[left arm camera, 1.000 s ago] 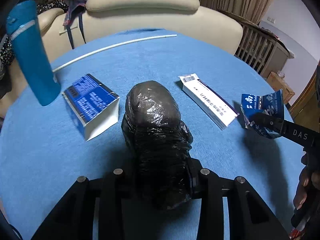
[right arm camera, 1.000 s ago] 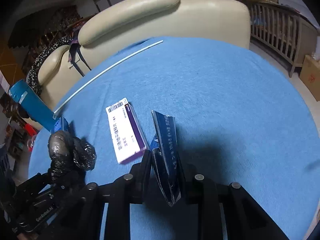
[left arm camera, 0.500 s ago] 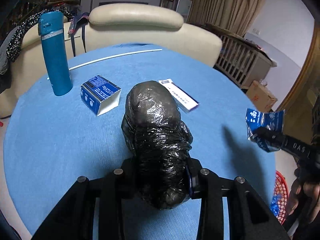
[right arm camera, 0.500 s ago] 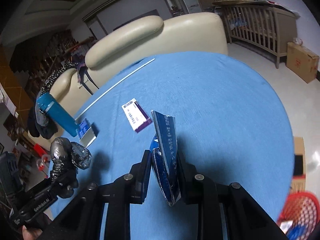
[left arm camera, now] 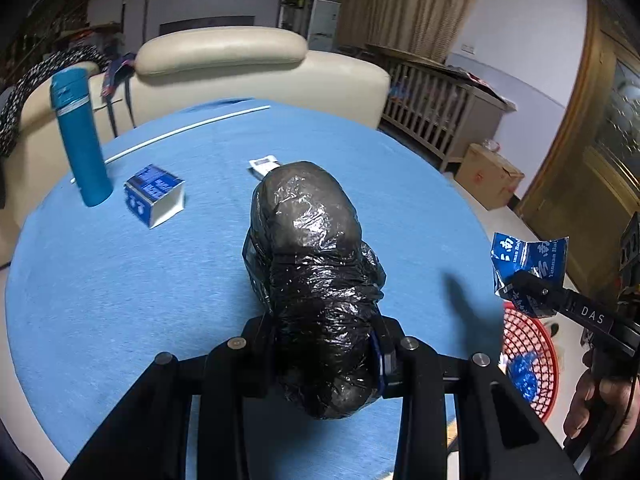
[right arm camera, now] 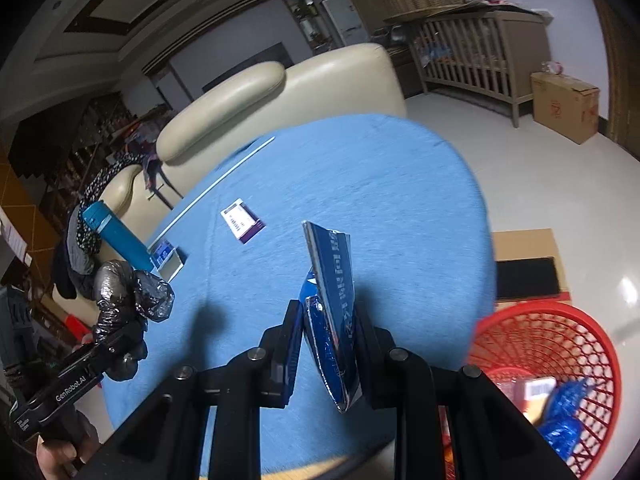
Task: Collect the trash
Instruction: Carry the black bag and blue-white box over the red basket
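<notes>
Both tools have drawn back from the middle of the blue surface (left arm camera: 120, 280) toward its near edge, and the red basket (right arm camera: 560, 328) has come into view at the lower right. The left tool (left arm camera: 320, 344) stays clenched on the black bag bundle (left arm camera: 308, 248); the right tool (right arm camera: 328, 344) stays clamped on the flattened blue packet (right arm camera: 332, 280). Judging by this, both pieces are on their way to the basket, with 2 boxes (left arm camera: 154, 196) left on the surface.

teal flask (left arm camera: 80, 136) upright on table | white rod (left arm camera: 188, 132) | cream sofa (left arm camera: 248, 64) | crib (left arm camera: 436, 108)
</notes>
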`<state>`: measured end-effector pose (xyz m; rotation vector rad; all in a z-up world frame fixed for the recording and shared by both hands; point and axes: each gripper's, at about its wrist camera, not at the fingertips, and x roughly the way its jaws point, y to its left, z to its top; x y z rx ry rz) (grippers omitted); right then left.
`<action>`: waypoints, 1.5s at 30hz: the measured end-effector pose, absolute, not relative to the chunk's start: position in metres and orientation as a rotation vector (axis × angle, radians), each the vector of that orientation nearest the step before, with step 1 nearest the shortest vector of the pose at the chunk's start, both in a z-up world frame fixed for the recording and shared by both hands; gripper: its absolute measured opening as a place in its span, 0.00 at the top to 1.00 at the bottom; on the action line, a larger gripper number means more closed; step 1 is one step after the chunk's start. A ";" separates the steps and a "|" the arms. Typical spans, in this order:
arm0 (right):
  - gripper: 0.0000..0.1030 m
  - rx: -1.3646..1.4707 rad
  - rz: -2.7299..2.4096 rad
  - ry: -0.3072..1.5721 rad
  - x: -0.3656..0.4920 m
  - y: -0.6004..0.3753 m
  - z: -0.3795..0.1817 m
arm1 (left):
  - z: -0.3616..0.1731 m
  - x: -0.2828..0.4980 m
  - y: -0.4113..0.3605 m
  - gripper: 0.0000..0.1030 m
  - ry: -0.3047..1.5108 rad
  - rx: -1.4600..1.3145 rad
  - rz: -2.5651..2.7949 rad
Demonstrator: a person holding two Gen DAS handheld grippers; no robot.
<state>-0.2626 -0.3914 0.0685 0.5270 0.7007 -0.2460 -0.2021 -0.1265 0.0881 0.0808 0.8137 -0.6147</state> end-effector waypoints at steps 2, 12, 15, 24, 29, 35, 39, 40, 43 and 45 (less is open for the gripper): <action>0.75 0.527 -0.257 0.690 -0.273 -0.395 0.071 | 0.090 -0.208 -0.132 0.63 0.810 0.094 -0.622; 0.75 0.550 -0.325 0.658 -0.328 -0.419 0.069 | 0.097 -0.238 -0.164 0.63 0.798 0.166 -0.672; 0.75 0.558 -0.347 0.653 -0.344 -0.427 0.067 | 0.099 -0.245 -0.174 0.63 0.788 0.190 -0.692; 0.75 0.583 -0.408 0.635 -0.382 -0.450 0.060 | 0.102 -0.264 -0.205 0.63 0.769 0.255 -0.748; 0.75 0.599 -0.449 0.621 -0.402 -0.463 0.057 | 0.102 -0.279 -0.224 0.63 0.762 0.286 -0.790; 0.75 0.617 -0.494 0.597 -0.428 -0.477 0.057 | 0.105 -0.300 -0.248 0.63 0.747 0.326 -0.847; 0.75 0.629 -0.512 0.580 -0.441 -0.484 0.058 | 0.107 -0.311 -0.264 0.63 0.739 0.345 -0.880; 0.75 0.630 -0.514 0.579 -0.442 -0.485 0.057 | 0.107 -0.313 -0.267 0.63 0.737 0.351 -0.888; 0.74 0.639 -0.520 0.577 -0.448 -0.488 0.055 | 0.107 -0.321 -0.276 0.63 0.731 0.370 -0.909; 0.74 0.648 -0.522 0.575 -0.451 -0.489 0.053 | 0.107 -0.326 -0.282 0.63 0.730 0.380 -0.921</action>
